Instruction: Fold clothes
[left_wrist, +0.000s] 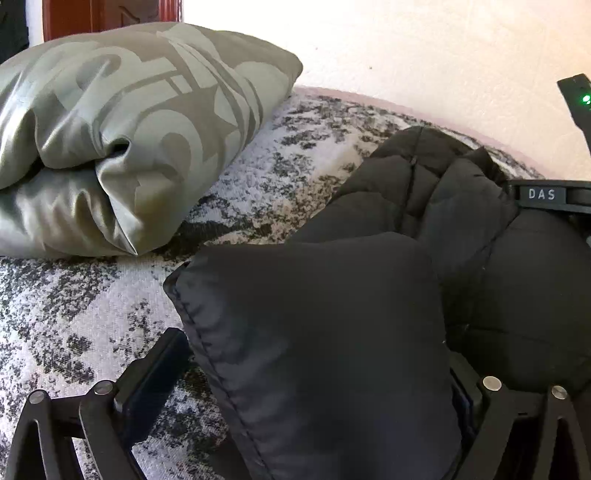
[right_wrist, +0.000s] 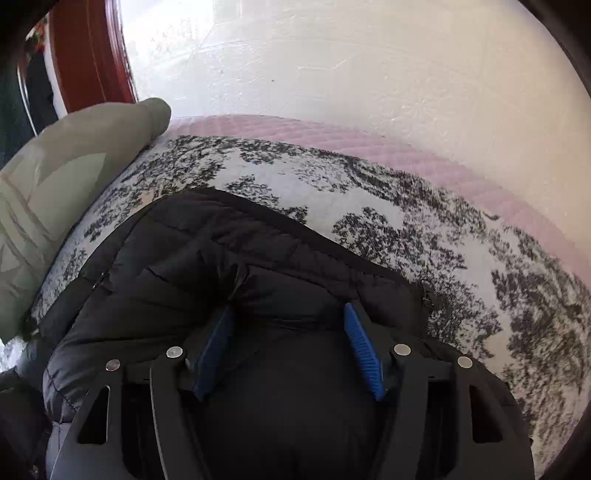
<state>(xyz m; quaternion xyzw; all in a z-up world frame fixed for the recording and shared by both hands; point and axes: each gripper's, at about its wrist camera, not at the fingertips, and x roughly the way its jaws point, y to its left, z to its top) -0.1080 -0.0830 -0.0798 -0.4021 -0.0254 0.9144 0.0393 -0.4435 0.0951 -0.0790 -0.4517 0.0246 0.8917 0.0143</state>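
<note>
A black puffer jacket (left_wrist: 369, 295) lies bunched on the patterned bedspread (left_wrist: 92, 314). One thick padded fold of it sits between the fingers of my left gripper (left_wrist: 310, 373). That gripper is open wide, and a strip of bedspread shows between its left finger (left_wrist: 159, 365) and the fold. In the right wrist view the same jacket (right_wrist: 184, 258) fills the space under my right gripper (right_wrist: 288, 321). A ridge of fabric is gathered between its blue pads (right_wrist: 364, 354) and touches both. The other gripper's black frame (left_wrist: 543, 195) rests on the jacket at the right.
A folded olive-grey satin garment (left_wrist: 122, 129) with a large printed pattern lies on the bed at the left, and it shows again as the olive bundle (right_wrist: 55, 192). A white wall (left_wrist: 424, 55) and a pink mattress edge (right_wrist: 332, 136) run behind the bed. A red-brown door frame (right_wrist: 88, 55) stands at the far left.
</note>
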